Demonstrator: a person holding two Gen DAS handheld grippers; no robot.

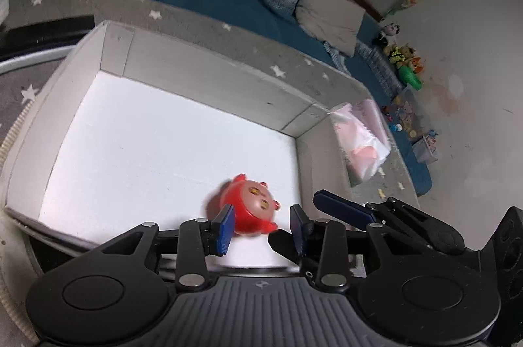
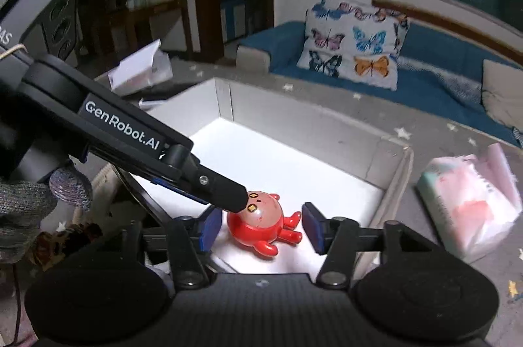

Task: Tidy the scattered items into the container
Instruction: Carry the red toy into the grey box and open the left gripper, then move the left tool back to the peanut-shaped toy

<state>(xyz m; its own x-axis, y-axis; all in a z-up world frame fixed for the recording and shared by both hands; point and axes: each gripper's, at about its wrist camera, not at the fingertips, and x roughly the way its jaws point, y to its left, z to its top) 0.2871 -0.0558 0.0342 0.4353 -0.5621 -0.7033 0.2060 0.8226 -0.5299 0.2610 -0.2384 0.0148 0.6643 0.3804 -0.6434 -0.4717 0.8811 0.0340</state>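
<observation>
The left gripper [image 1: 261, 226] is spread wide, and its blue pads [image 1: 225, 224] do not seem to press anything. The red toy octopus [image 1: 250, 206] lies just in front of it, between the two pads, a bit nearer the left pad. The toy is blurry in this view, so whether a pad touches it cannot be told. It sits inside the white box [image 1: 209, 65], on the box's flat white floor, close to the near right corner. In the right wrist view, the right gripper [image 2: 261, 231] is spread wide too, with the toy octopus [image 2: 261, 224] sitting between its pads and touching neither. The toy lies tipped, with its round head pointing left and away and its little legs pointing right and near. It looks hard, smooth and shiny, like plastic. The box walls look like plain stiff card. Both grippers are about as near, so either could let go or pull back. A soft pink plastic bag [image 2: 470, 203] lies outside the box on the right, on the grey star rug [image 2: 425, 131].
</observation>
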